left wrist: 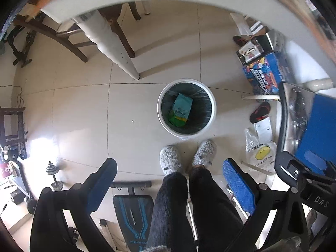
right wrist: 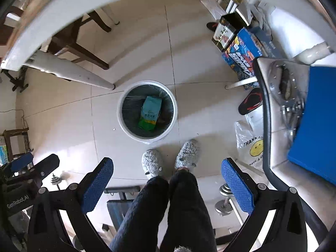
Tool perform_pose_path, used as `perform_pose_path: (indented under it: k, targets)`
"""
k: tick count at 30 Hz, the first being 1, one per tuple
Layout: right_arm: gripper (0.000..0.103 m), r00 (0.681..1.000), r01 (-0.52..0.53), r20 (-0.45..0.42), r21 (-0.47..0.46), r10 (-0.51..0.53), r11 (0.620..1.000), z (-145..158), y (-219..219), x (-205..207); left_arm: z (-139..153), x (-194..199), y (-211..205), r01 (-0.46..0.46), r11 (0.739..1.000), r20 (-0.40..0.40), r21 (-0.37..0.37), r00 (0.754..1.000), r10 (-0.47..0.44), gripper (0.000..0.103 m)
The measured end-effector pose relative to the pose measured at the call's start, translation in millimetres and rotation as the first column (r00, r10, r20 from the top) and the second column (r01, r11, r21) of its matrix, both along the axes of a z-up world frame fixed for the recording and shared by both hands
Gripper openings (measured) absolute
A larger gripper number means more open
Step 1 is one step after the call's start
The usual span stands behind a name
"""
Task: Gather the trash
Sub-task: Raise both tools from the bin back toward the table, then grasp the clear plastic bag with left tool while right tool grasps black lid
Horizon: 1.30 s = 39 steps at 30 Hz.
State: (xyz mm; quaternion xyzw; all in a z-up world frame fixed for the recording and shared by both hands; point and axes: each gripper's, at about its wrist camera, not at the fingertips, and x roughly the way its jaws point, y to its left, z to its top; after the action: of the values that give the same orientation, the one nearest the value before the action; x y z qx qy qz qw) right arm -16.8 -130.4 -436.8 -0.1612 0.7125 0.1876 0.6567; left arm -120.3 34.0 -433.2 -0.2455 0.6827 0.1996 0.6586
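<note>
A white round trash bin (left wrist: 212, 113) with a dark liner stands on the tiled floor below both grippers; it also shows in the right wrist view (right wrist: 174, 113). Inside it lies a teal and green packet (left wrist: 181, 110), also seen in the right wrist view (right wrist: 150, 113). My left gripper (left wrist: 170, 168) is open and empty, high above the floor. My right gripper (right wrist: 168, 168) is open and empty too, beside the left one. The right gripper's body shows at the right edge of the left wrist view (left wrist: 298, 170).
The person's feet in grey slippers (left wrist: 184, 157) stand just in front of the bin. A clear plastic bag with a yellow smiley (right wrist: 251, 145) lies on the floor to the right. A white table leg (left wrist: 117, 50), wooden chair, boxes (left wrist: 266, 73), dumbbells and a bench surround the spot.
</note>
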Motion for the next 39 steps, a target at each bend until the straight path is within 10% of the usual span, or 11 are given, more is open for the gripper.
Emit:
perform_pose_path:
  k: [13,21,31,39]
  targets:
    - [0.103,0.998,0.061,0.003,0.127,-0.062,0.990,138.1,15.0,1.9,143.1,41.5,27.4,0.002,0.995,0.180,0.095,0.983,-0.019,0.103]
    - [0.103,0.963,0.219,0.105,0.221,-0.247,0.950,211.4,1.9,121.2,193.1,157.6,50.3,-0.017,0.978,0.258,0.206,0.965,-0.037,0.103]
    - [0.103,0.907,0.389,0.138,0.090,-0.398,0.917,165.2,-61.9,347.4,127.4,309.0,66.8,-0.090,0.976,0.134,0.199,0.989,0.064,0.103]
    - [0.103,0.928,0.368,0.065,-0.002,-0.367,0.930,83.7,-43.2,447.2,82.6,335.0,87.2,-0.169,0.973,0.036,0.158,0.986,0.165,0.103]
